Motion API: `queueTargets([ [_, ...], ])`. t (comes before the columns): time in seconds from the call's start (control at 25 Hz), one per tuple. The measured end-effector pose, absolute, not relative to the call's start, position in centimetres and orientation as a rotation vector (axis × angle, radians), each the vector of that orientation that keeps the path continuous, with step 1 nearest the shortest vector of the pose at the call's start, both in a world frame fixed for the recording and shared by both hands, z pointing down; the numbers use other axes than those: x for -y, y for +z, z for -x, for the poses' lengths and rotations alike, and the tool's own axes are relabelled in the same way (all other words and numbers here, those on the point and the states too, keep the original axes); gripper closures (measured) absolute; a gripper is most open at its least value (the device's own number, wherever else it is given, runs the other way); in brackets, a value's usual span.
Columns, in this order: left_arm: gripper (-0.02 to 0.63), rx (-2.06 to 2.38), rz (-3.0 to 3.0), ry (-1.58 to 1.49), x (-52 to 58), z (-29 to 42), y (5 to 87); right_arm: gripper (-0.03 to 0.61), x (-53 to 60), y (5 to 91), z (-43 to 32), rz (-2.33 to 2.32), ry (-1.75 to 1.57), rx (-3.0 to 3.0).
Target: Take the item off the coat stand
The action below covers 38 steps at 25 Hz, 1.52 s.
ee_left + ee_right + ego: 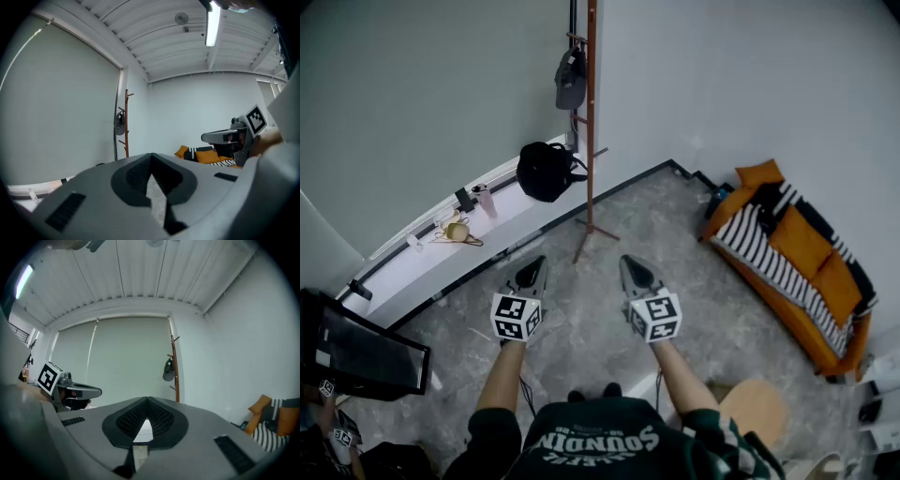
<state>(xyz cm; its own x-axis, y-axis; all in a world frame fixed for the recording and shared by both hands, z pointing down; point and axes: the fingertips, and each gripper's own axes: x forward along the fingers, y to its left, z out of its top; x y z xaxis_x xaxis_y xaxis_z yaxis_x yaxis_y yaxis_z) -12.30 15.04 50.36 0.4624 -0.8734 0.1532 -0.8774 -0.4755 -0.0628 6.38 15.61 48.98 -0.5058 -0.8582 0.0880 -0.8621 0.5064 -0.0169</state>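
Note:
A thin brown coat stand [590, 122] rises by the wall corner, and a dark grey cap [570, 80] hangs near its top. The stand [126, 126] and the cap [120, 123] show far off in the left gripper view; the right gripper view also holds the stand [175, 371] and cap [168, 370]. My left gripper [533, 266] and right gripper [629, 266] are side by side over the floor, well short of the stand's feet. Both point toward it. Each is shut and empty, with jaws meeting at the tips [151, 157] [146, 401].
A black backpack [547, 171] sits on the white window ledge [502, 220] left of the stand, with small items further along it. An orange sofa with a striped blanket [792, 258] lines the right wall. A black screen [361, 352] stands lower left, a round wooden stool [757, 408] lower right.

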Motion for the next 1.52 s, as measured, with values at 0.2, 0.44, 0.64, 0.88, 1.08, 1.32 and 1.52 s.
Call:
queueTargets([
  [0.2, 0.614, 1.555, -2.687, 0.256, -14.6, 11.3, 51.1, 0.578, -14.8, 50.3, -6.9, -1.541, 0.073, 2.710],
  [0.44, 0.614, 1.550, -2.706, 0.269, -14.4, 10.4, 51.0, 0.578, -14.5, 51.0, -6.8, -1.495, 0.110, 2.683],
  [0.64, 0.614, 1.557, -2.690, 0.280, -14.0, 9.9, 51.5, 0.578, -14.3, 51.2, -6.7, -1.478, 0.114, 2.687],
  [0.88, 0.614, 1.555, -2.682, 0.285, -13.7, 9.3, 52.0, 0.578, -13.9, 51.7, -7.8, -1.502, 0.120, 2.661],
  [1.08, 0.614, 1.559, -2.672, 0.285, -13.4, 8.7, 52.3, 0.578, -13.3, 52.6, -8.6, -1.523, 0.130, 2.655],
  [1.32, 0.614, 1.578, -2.653, 0.294, -12.9, 8.1, 52.7, 0.578, -13.0, 52.8, -9.4, -1.484, 0.148, 2.643],
  [1.52, 0.614, 1.608, -2.621, 0.314, -12.9, 7.9, 53.2, 0.578, -12.5, 52.9, -9.9, -1.468, 0.166, 2.674],
])
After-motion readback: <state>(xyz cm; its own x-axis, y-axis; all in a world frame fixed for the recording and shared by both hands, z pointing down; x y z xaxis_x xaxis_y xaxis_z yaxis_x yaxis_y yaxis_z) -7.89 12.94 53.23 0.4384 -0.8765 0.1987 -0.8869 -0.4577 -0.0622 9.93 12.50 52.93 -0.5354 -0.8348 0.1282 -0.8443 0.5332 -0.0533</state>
